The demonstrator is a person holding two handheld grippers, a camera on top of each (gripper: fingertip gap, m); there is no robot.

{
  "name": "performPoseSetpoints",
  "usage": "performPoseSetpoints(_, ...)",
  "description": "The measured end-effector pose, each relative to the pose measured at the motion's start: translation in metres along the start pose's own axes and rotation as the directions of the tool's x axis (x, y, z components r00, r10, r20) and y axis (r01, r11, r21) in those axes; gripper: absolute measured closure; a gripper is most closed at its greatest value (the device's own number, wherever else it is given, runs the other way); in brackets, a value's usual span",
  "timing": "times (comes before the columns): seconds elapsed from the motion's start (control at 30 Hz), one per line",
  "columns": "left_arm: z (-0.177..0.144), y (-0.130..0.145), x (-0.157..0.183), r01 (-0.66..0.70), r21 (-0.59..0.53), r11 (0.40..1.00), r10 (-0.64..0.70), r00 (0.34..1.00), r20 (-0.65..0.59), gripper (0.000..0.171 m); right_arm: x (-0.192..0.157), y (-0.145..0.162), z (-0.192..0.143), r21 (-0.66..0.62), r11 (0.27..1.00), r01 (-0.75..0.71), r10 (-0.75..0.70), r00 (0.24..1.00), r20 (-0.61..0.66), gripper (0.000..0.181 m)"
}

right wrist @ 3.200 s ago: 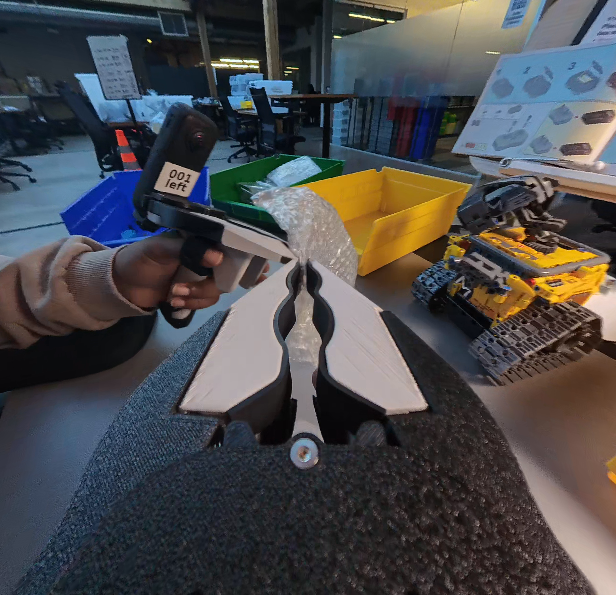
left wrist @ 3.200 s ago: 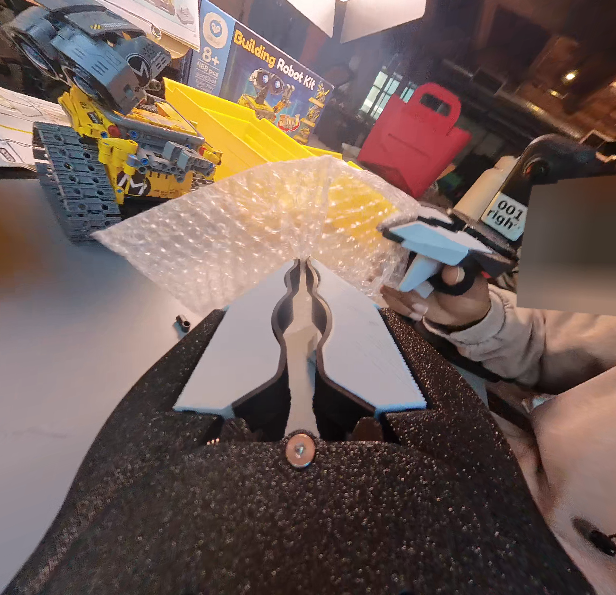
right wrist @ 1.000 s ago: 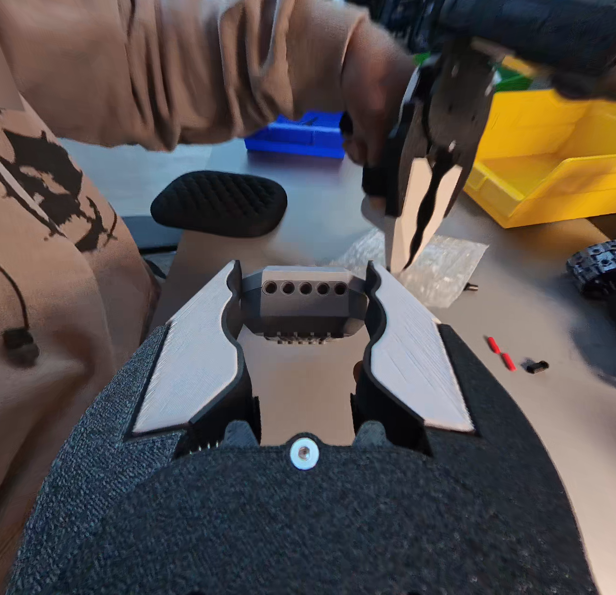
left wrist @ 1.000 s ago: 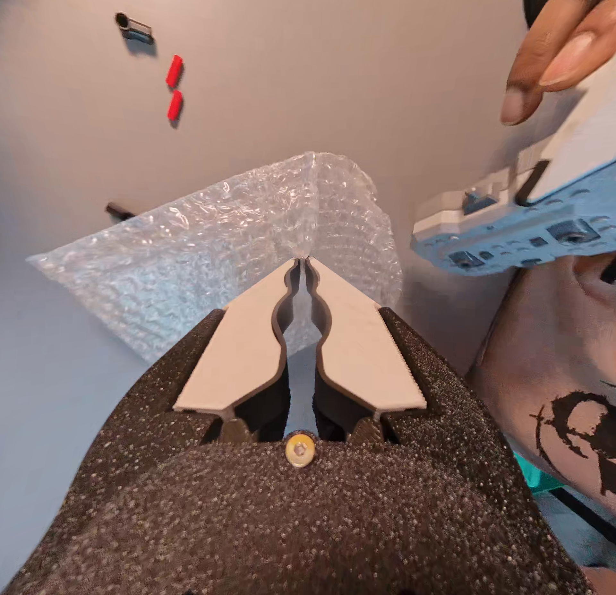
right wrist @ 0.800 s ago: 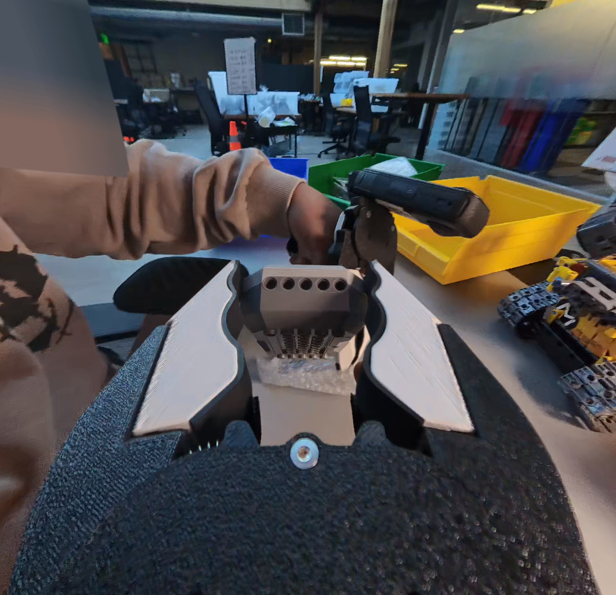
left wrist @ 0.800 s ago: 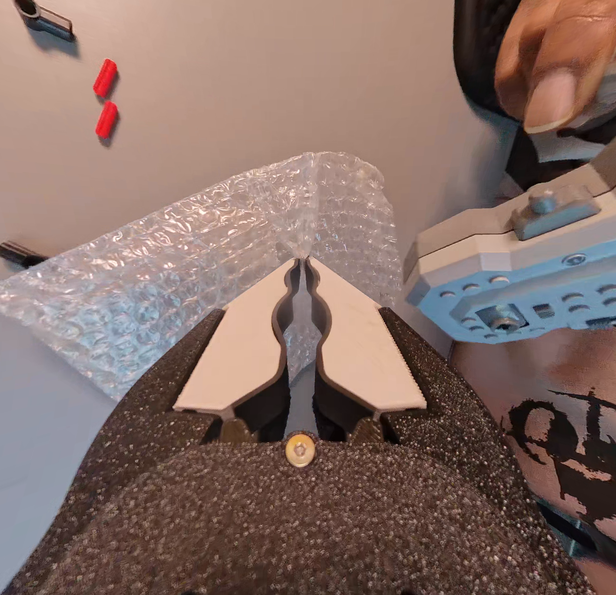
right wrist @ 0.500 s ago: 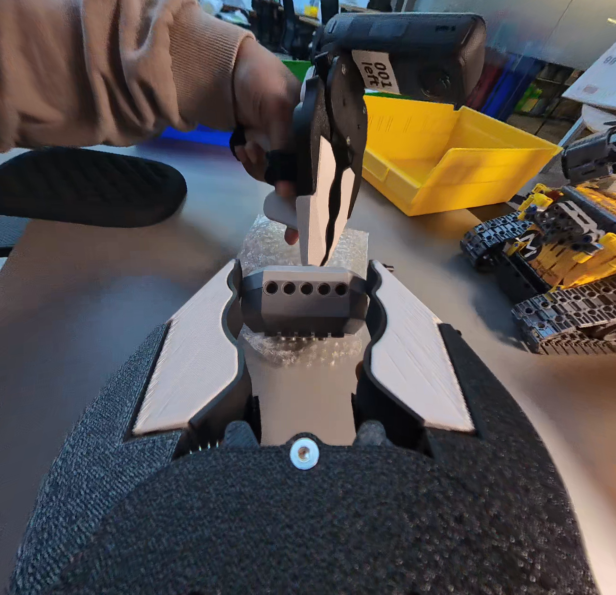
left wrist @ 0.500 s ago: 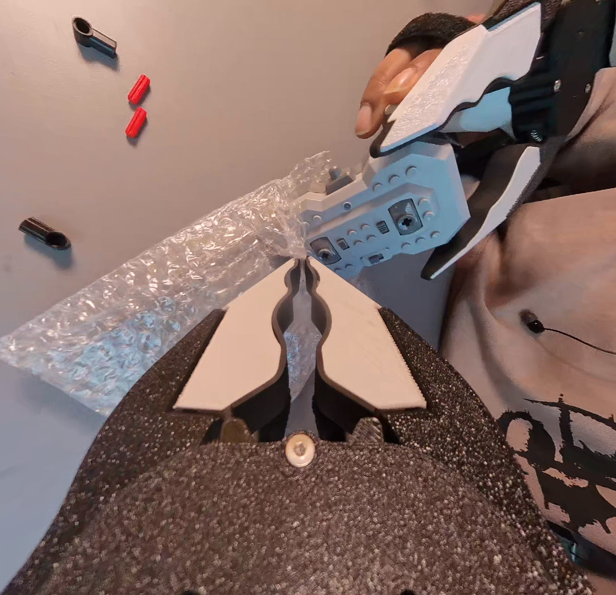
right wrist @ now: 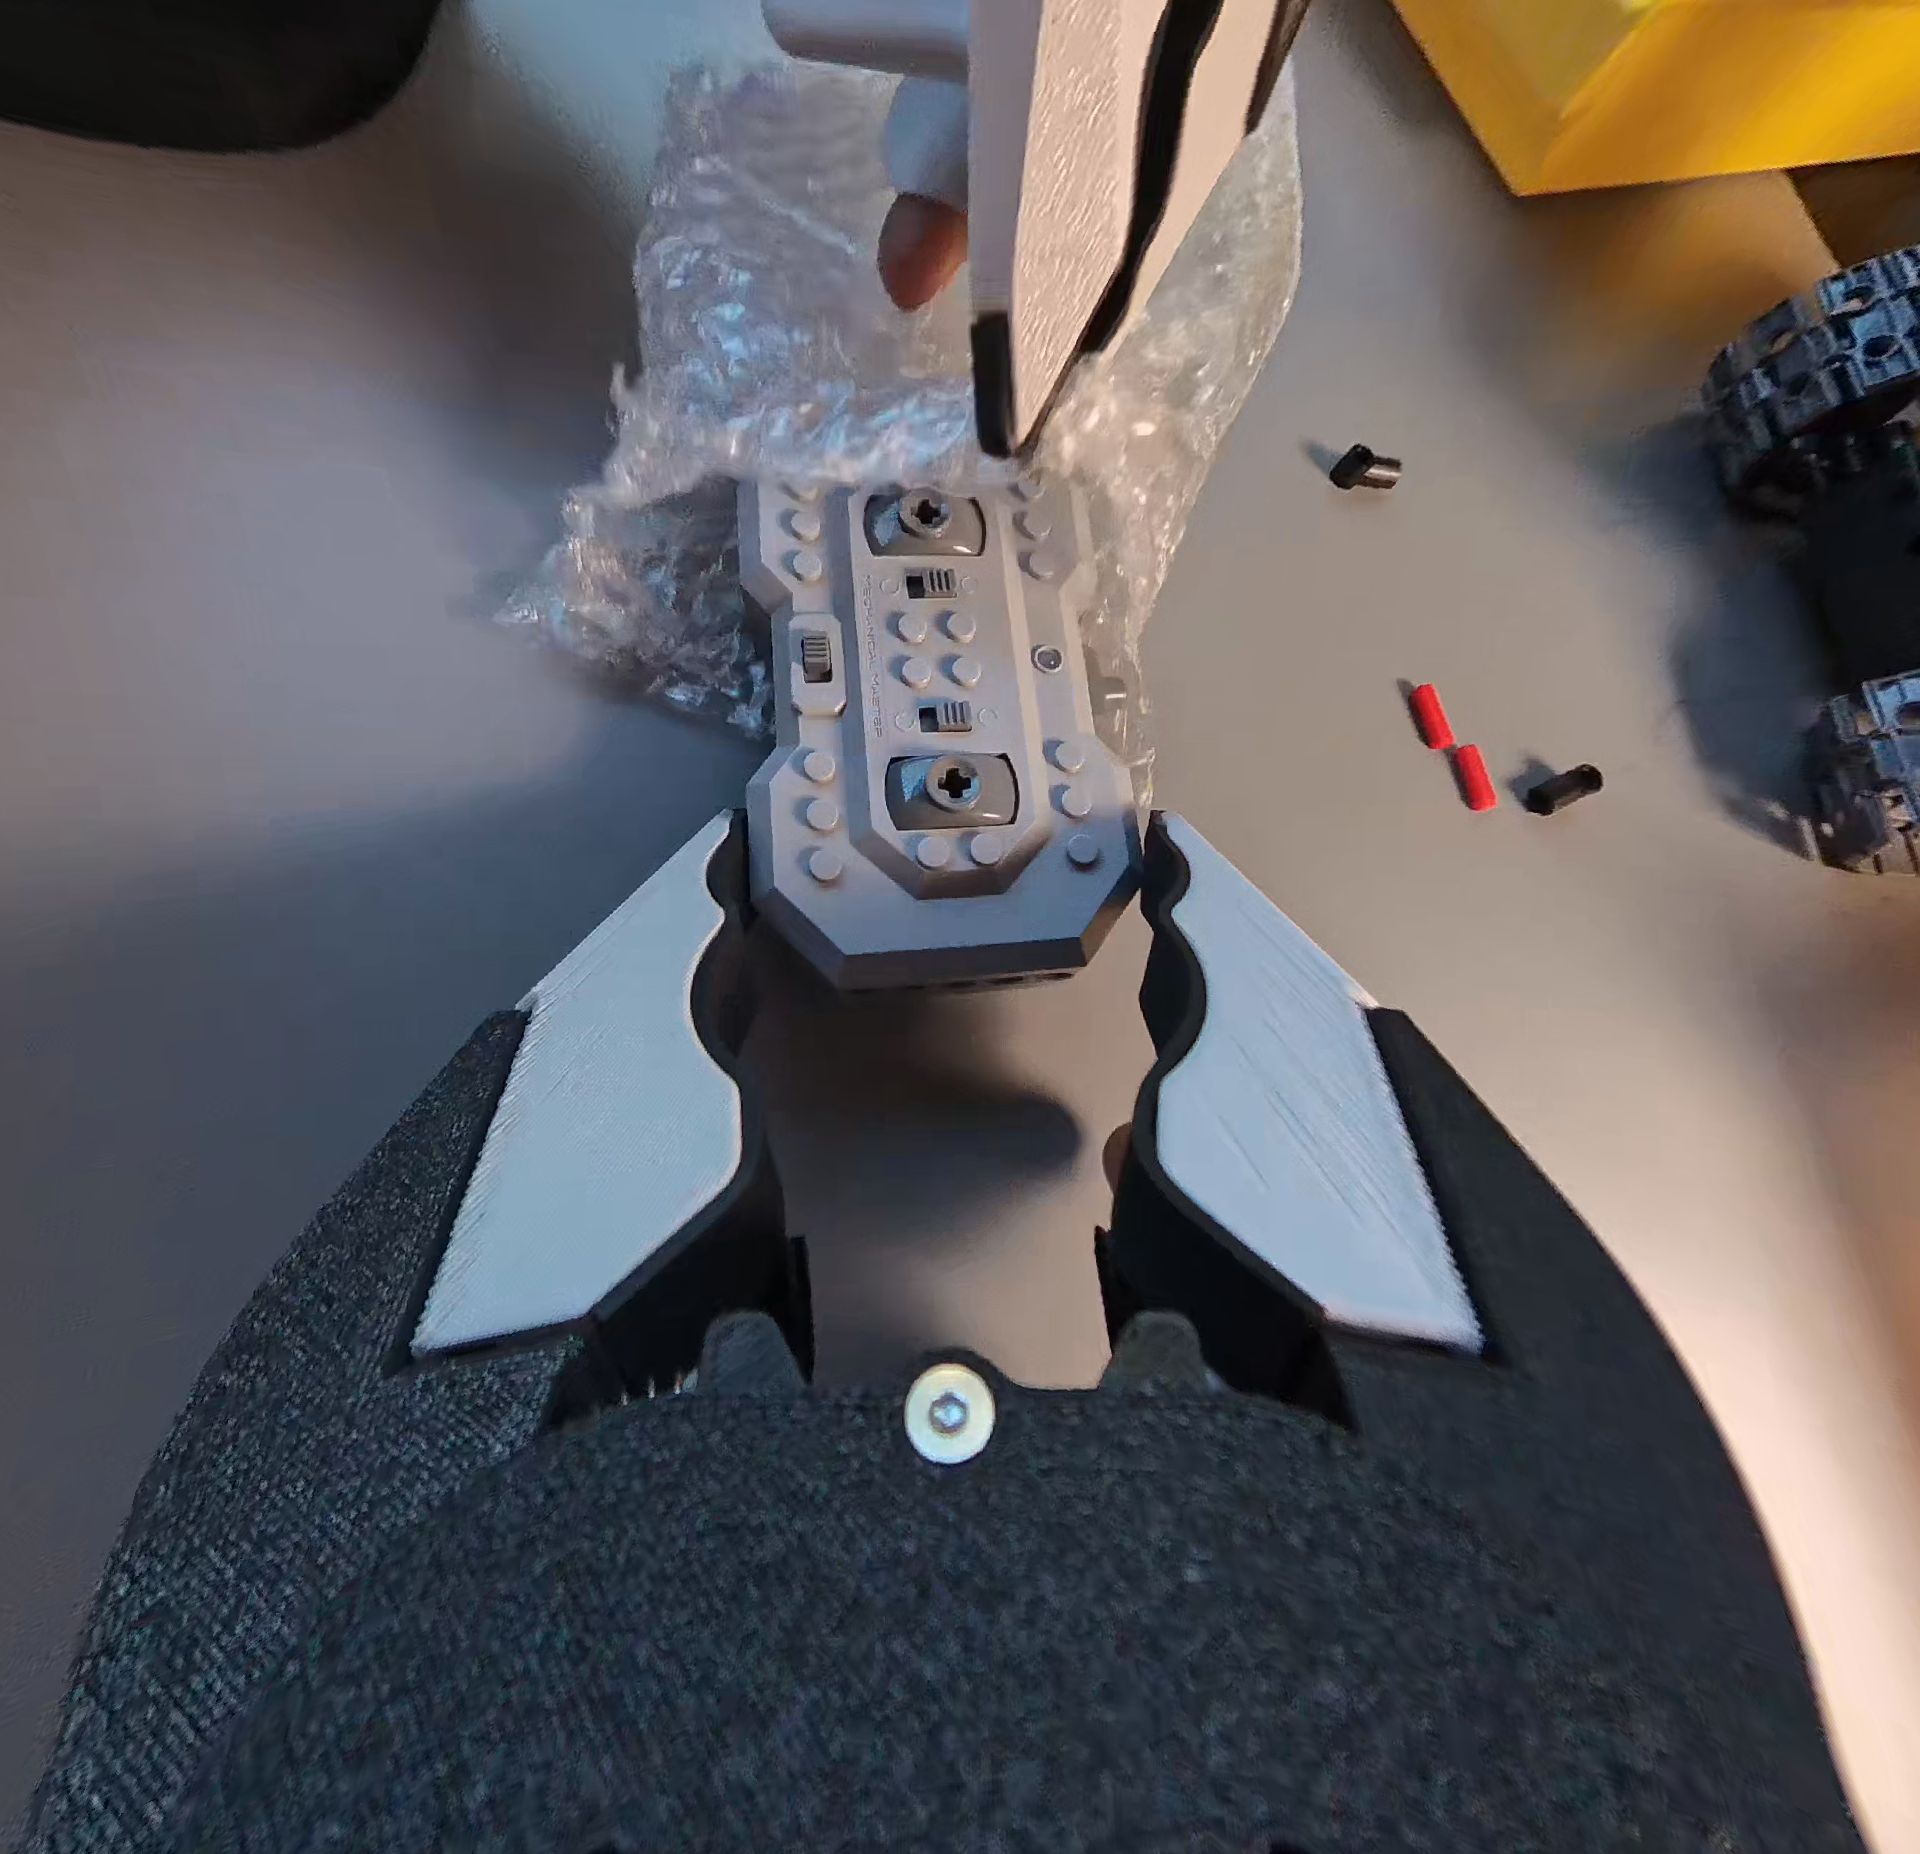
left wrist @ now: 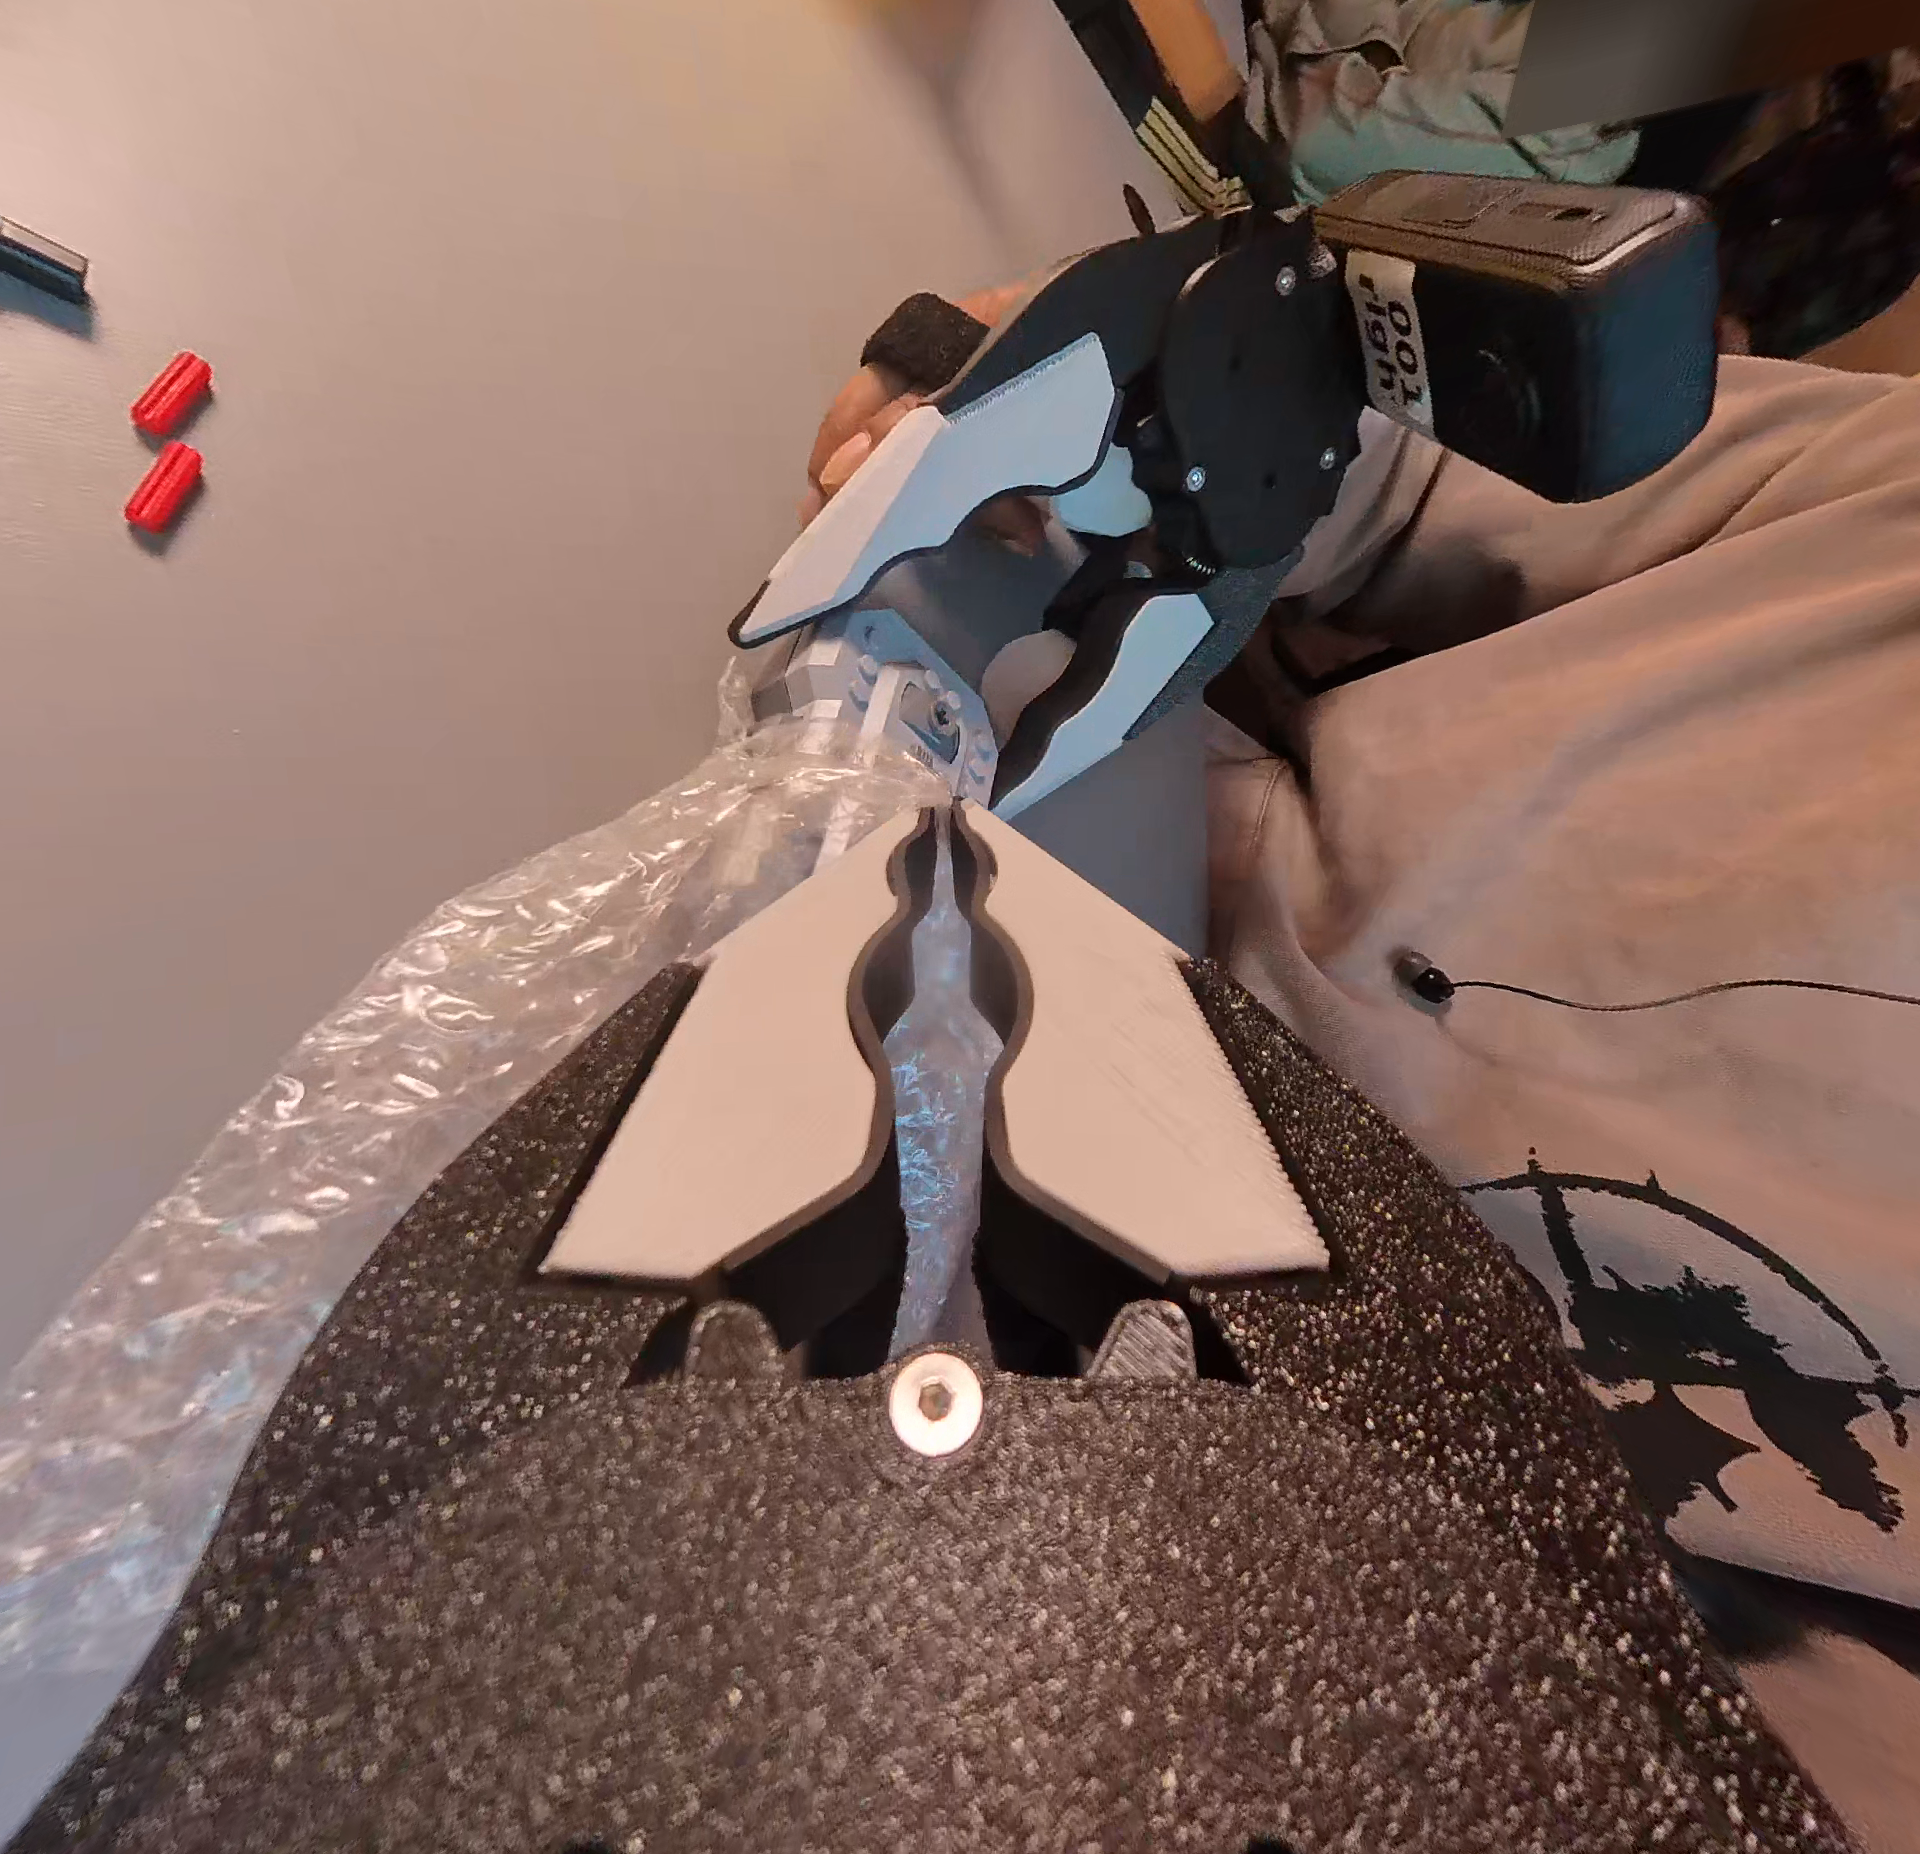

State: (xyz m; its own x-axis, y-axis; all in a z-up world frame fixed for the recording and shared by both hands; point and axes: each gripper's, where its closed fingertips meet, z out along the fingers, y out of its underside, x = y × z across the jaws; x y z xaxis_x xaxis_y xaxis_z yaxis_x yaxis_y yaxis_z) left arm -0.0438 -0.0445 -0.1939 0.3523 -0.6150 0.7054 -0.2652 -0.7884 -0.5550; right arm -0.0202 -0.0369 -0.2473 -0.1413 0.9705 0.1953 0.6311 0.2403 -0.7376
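My left gripper [left wrist: 948,815] is shut on the edge of a clear bubble wrap bag [left wrist: 436,983] and holds its mouth up off the grey table [left wrist: 520,350]. My right gripper [right wrist: 945,848] is shut on the near end of a grey studded block [right wrist: 940,703]. The block's far end sits at the bag [right wrist: 769,350] mouth, under the wrap's edge. In the left wrist view the right gripper [left wrist: 873,718] comes in from the upper right, and the block [left wrist: 920,708] is partly inside the wrap. In the right wrist view the left gripper [right wrist: 1003,433] hangs down from above, pinching the wrap.
Two red pins [right wrist: 1449,744] and two small black pins [right wrist: 1363,466] lie on the table right of the block. A tracked toy robot [right wrist: 1839,433] stands at the right edge, and a yellow bin [right wrist: 1662,59] at the top right. A person's tan sweater [left wrist: 1558,869] is close by. My right fingertips sit around 6 centimetres from my left ones.
The right gripper has tilted down and pushed the grey block forward into the bag's mouth. The left gripper keeps its hold on the wrap and has lifted the edge over the block.
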Motion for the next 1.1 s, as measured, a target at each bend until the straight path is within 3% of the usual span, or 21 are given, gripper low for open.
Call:
performPoseSetpoints(0.3, -0.007, -0.001, 0.005, 0.034, 0.062, 0.998, -0.034, 0.999, 0.001, 0.17, 0.008, -0.054, -0.007, 0.262, 0.933, -0.246, 0.254, 0.967, 0.003, 0.108)
performPoseSetpoints(0.4, -0.013, 0.003, -0.001, 0.056, 0.074, 0.996, -0.058, 0.998, 0.026, 0.168, 0.003, -0.042, 0.004, 0.187, 0.968, -0.17, 0.179, 0.983, -0.03, 0.108)
performPoseSetpoints(0.53, -0.032, 0.001, 0.005, -0.011, 0.136, 0.991, -0.001, 0.996, 0.093, 0.134, -0.001, -0.028, 0.009, 0.121, 0.979, -0.162, 0.165, 0.986, -0.012, 0.107)
performPoseSetpoints(0.63, -0.066, -0.006, 0.011, -0.124, 0.219, 0.968, 0.069, 0.967, 0.245, 0.121, -0.002, -0.016, 0.012, 0.05, 0.991, -0.125, 0.126, 0.992, -0.029, 0.107)
performPoseSetpoints(0.7, -0.096, -0.004, -0.003, -0.163, 0.264, 0.951, 0.043, 0.912, 0.408, 0.117, -0.002, -0.011, 0.013, 0.025, 0.994, -0.104, 0.104, 0.994, -0.034, 0.107)
performPoseSetpoints(0.77, -0.115, 0.014, -0.024, -0.138, 0.255, 0.957, -0.014, 0.856, 0.516, 0.107, -0.002, -0.01, 0.013, 0.01, 0.995, -0.103, 0.103, 0.994, -0.029, 0.106)
performPoseSetpoints(0.87, -0.114, 0.065, -0.057, -0.017, 0.15, 0.988, -0.077, 0.797, 0.599, 0.088, -0.002, -0.011, 0.012, -0.019, 0.997, -0.077, 0.076, 0.997, -0.009, 0.105)
performPoseSetpoints(0.97, -0.095, 0.085, -0.058, 0.017, 0.159, 0.987, -0.101, 0.838, 0.537, 0.105, -0.008, -0.017, 0.011, -0.029, 0.996, -0.088, 0.089, 0.995, 0.05, 0.096)
performPoseSetpoints(1.03, -0.085, 0.086, -0.056, 0.022, 0.189, 0.982, -0.115, 0.86, 0.497, 0.114, -0.003, -0.016, 0.013, -0.045, 0.997, -0.06, 0.062, 0.998, 0.032, 0.108)
performPoseSetpoints(1.1, -0.081, 0.085, -0.054, 0.006, 0.198, 0.98, -0.102, 0.87, 0.482, 0.128, -0.003, -0.018, 0.014, -0.055, 0.996, -0.072, 0.075, 0.996, 0.055, 0.109)
